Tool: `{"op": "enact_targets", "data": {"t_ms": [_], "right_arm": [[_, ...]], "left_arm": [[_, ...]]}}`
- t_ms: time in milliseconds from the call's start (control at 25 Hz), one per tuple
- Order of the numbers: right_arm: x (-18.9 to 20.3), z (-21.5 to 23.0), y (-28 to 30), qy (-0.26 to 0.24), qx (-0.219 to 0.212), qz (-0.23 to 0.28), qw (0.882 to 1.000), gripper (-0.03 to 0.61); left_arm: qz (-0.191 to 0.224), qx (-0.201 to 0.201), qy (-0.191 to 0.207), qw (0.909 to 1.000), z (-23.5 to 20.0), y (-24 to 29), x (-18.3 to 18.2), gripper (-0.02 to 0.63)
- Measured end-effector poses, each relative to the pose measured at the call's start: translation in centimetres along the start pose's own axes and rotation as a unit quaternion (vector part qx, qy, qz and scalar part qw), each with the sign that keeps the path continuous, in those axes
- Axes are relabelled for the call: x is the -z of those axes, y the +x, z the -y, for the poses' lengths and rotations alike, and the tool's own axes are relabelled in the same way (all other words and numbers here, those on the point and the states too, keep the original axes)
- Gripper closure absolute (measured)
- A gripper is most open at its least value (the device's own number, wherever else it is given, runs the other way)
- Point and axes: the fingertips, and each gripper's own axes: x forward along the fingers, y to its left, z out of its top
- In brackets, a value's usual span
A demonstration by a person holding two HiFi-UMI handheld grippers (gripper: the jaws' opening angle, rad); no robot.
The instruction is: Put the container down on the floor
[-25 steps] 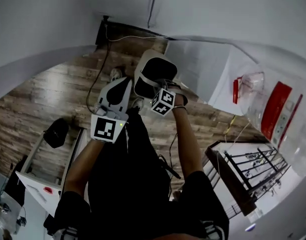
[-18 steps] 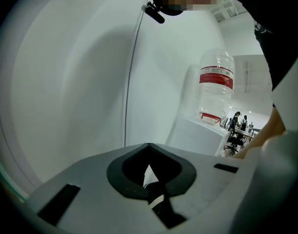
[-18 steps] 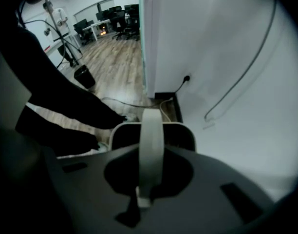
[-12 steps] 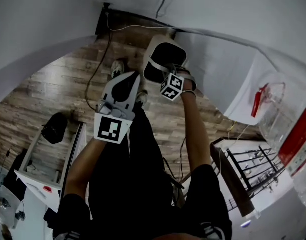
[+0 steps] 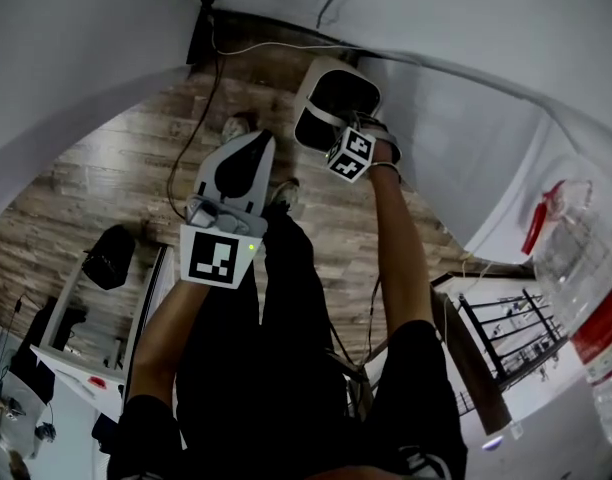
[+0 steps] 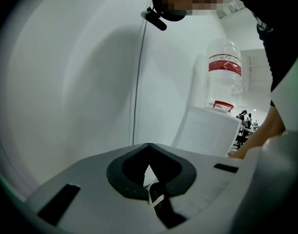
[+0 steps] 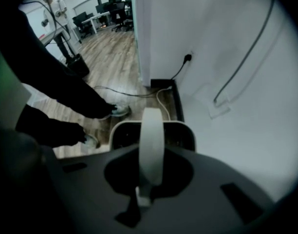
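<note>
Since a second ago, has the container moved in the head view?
Yes. The container, hanging from the right gripper, has shifted away from the shoe and closer to the white wall.

The head view is bent like a fish bowl, and the white wall (image 5: 86, 58) curves round its edges. That wall is pale and softly lit. The wooden floor (image 5: 106, 168) is dim, and the person's trousers (image 5: 276, 348) are almost black with no detail.

The left gripper view is a round picture with black corners. Its light is soft and grey, with a faint shadow on the wall. The water bottle (image 6: 225, 72) looks quite sharp, but the left gripper (image 6: 149, 145), close to the camera, is fuzzy.

The right gripper view is the darkest, and it is grainy. The far room (image 7: 98, 11) is bright. The right gripper (image 7: 150, 152) is a dark blur, and the handle (image 7: 152, 130) of the container (image 7: 180, 133) is a pale, smeared band.
</note>
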Motion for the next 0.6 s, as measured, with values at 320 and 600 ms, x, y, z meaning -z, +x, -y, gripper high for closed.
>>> {"op": "enact_targets", "data": {"t_ms": [320, 600], "right_arm": [[1.3, 1.9, 2.6, -0.013, 0.005, -0.019, 1.000, 0.546], [2.2, 2.6, 4.9, -0.014, -0.007, -0.037, 0.999, 0.546]], "left_arm": [[-0.002, -0.001, -0.014, 0.9999, 0.3, 0.5, 1.8, 0.588], [-0.005, 0.003, -0.004, 1.0000, 0.5, 1.1, 3.1, 0.588]]}}
